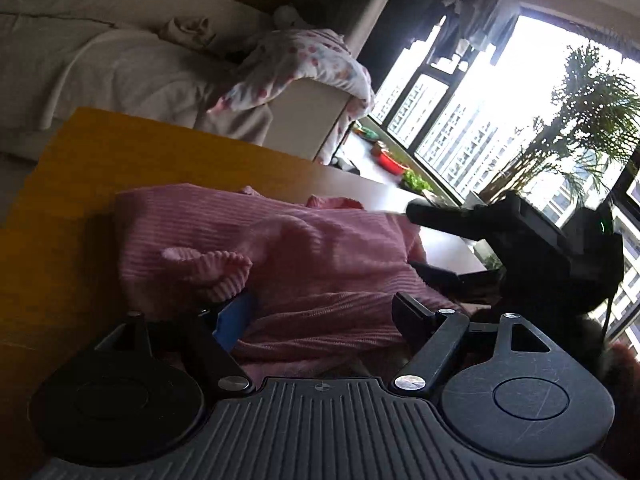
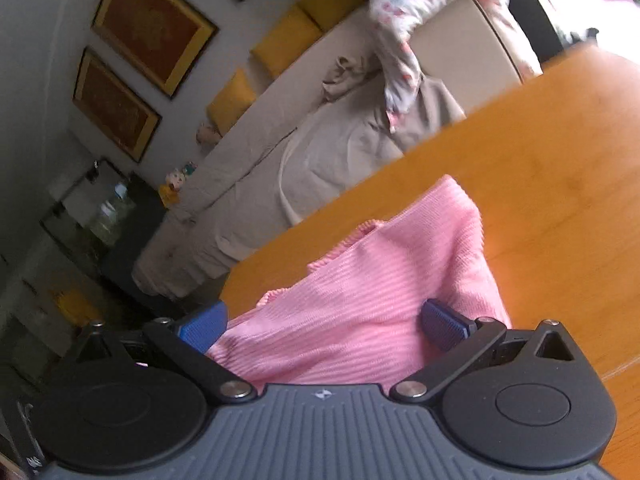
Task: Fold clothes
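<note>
Left wrist view first, working left to right with the pink ribbed garment [image 1: 280, 248] as the anchor. It lies bunched on the wooden table [image 1: 100, 168], and a rolled cuff [image 1: 208, 268] sticks up at its left side. The left gripper [image 1: 320, 312] hangs right over the near edge of the garment with its jaws spread wide; cloth sits in the gap but the pads aren't pressing on it, so I'd call that let go, nothing held. To the right of the garment the right gripper [image 1: 424, 240] reaches in from the window side.

Right wrist view: left of the garment [image 2: 360, 300] you get the beige sofa [image 2: 320, 152] in the background. The right gripper [image 2: 320, 328] also stands well open, with fabric lying loose between the two blue pads [image 2: 204, 328], no pinch that I can see.

What could go wrong, imo: neither tool has hold of anything, so the fold looks free to slump or spring back open. That sticking-up cuff could snag a finger on the next pass and drag the whole stack askew. A grab into this bunched pile could also catch too many layers.
</note>
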